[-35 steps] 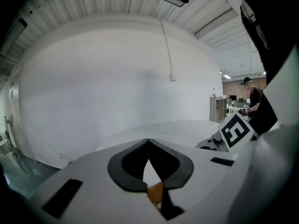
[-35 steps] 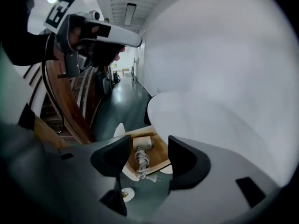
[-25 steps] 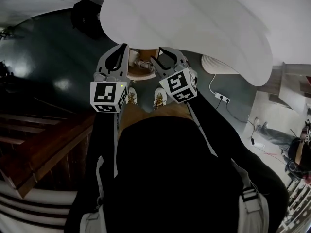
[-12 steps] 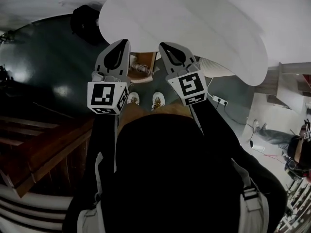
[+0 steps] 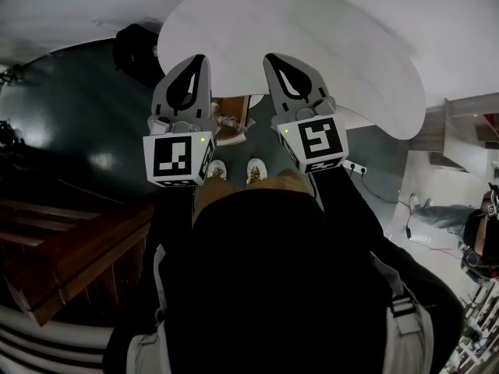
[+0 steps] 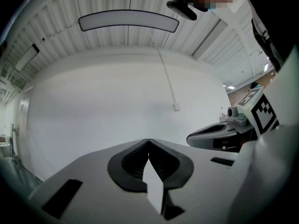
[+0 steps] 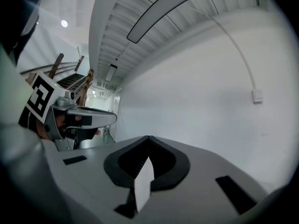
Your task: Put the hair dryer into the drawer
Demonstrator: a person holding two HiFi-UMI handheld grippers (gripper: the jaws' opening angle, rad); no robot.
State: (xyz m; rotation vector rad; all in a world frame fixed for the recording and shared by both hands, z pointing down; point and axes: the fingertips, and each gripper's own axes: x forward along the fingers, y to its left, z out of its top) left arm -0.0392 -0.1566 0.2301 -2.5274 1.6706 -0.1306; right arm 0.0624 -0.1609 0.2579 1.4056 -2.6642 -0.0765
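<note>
In the head view my left gripper [image 5: 194, 59] and right gripper [image 5: 274, 58] are held up side by side, pointing at the near edge of a round white table [image 5: 327, 45]. Both are shut with nothing between the jaws. Their own views show the same, with the left gripper [image 6: 148, 141] and right gripper [image 7: 148, 137] tips meeting against a bare white wall. Between them, below the table edge, a brown wooden compartment [image 5: 232, 118] holds something pale that is too small to identify. No hair dryer can be made out in any view.
A black bag-like object [image 5: 137, 47] lies on the dark floor to the left of the table. Dark wooden steps [image 5: 70, 244] run along the lower left. A white power strip [image 5: 355, 166] and cable lie on the floor at right. The person's white shoes [image 5: 255, 170] stand below the grippers.
Both grippers have risen, and their tips now overlap the table's near edge in the head view. The marker cubes have tilted more toward the camera.
</note>
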